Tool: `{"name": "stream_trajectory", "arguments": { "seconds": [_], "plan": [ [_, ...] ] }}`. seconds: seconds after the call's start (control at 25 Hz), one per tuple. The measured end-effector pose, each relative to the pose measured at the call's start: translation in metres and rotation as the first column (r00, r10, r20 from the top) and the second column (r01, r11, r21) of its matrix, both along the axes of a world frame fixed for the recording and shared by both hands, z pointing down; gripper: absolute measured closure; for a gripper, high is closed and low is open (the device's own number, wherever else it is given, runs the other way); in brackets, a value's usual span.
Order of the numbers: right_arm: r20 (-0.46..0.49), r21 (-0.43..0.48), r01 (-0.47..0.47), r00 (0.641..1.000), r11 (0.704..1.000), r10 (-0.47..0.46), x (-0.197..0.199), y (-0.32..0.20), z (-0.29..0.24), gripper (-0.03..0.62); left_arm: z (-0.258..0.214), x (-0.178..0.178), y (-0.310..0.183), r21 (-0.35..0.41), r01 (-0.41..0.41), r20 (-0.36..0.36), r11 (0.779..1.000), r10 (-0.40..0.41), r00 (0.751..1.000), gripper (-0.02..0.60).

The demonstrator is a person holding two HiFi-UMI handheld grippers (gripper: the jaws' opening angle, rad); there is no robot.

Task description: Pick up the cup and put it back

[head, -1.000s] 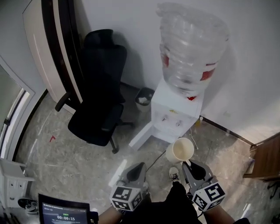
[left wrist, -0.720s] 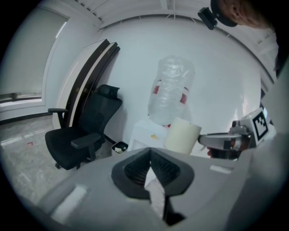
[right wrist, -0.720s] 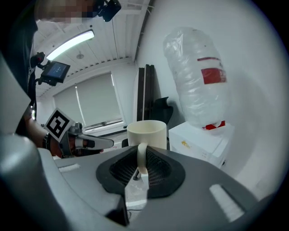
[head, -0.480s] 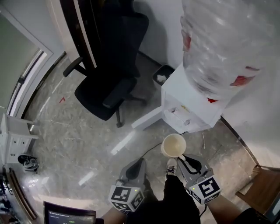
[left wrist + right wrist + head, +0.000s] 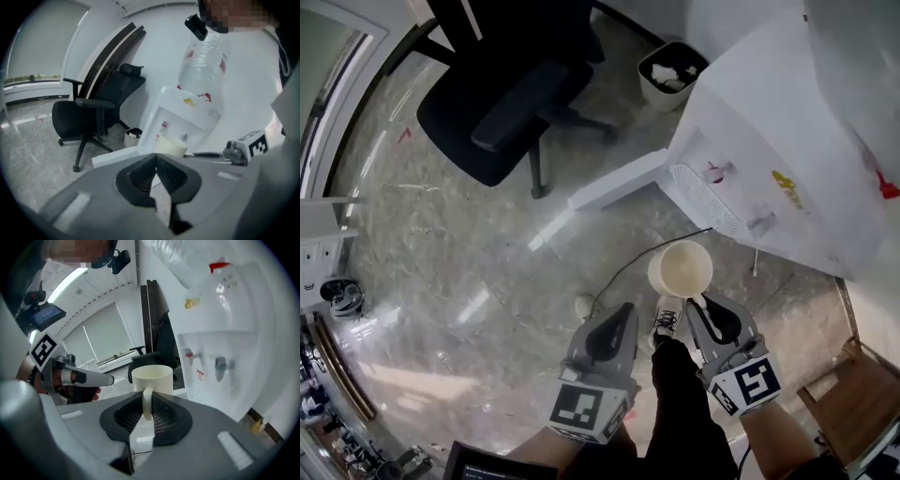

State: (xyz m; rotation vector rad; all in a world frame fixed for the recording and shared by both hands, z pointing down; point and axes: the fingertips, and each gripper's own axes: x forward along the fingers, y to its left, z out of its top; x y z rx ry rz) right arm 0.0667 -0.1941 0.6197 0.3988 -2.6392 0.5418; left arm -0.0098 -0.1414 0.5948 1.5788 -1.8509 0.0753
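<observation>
A cream cup [image 5: 680,269] hangs in the air in front of the white water dispenser [image 5: 787,178], upright with its mouth up. My right gripper [image 5: 701,302] is shut on the cup's handle [image 5: 146,404], which stands upright between the two pads; the cup body [image 5: 152,378] sits just beyond the jaws. The dispenser's red and blue taps [image 5: 219,364] are to the right of the cup and a little higher. My left gripper [image 5: 623,309] hovers beside it on the left, shut with nothing in it [image 5: 156,157]; from there the cup [image 5: 171,146] shows just past the tips.
A black office chair [image 5: 502,94] stands at the far left, a small waste bin [image 5: 670,70] behind it by the wall. A white panel [image 5: 614,183] lies on the floor beside the dispenser's grille tray [image 5: 698,192]. Wooden furniture [image 5: 853,394] is at the lower right.
The view has closed in on the dispenser and tilted further down. Both grippers came nearer the dispenser's front, the cup still held by its handle.
</observation>
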Motion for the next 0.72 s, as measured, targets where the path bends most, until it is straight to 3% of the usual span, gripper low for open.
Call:
{"name": "stream_trajectory", "arguments": {
  "seconds": [0.16, 0.4, 0.72],
  "plan": [
    [-0.026, -0.025, -0.009, 1.0, 1.0, 0.008, -0.008, -0.007, 0.078, 0.545, 0.067, 0.017, 0.006, -0.008, -0.047, -0.038, 0.999, 0.047, 0.998, 0.578],
    [-0.081, -0.058, -0.093, 0.993, 0.994, 0.089, -0.014, -0.026, 0.215, 0.545, 0.17, 0.038, 0.02, 0.009, -0.114, -0.085, 0.993, 0.115, 0.99, 0.578],
    [-0.138, 0.058, -0.189, 0.971, 0.98, 0.196, -0.016, -0.098, 0.362, 0.545, 0.263, 0.029, -0.005, 0.115, -0.248, -0.066, 0.962, 0.256, 0.964, 0.578]
  ]
}}
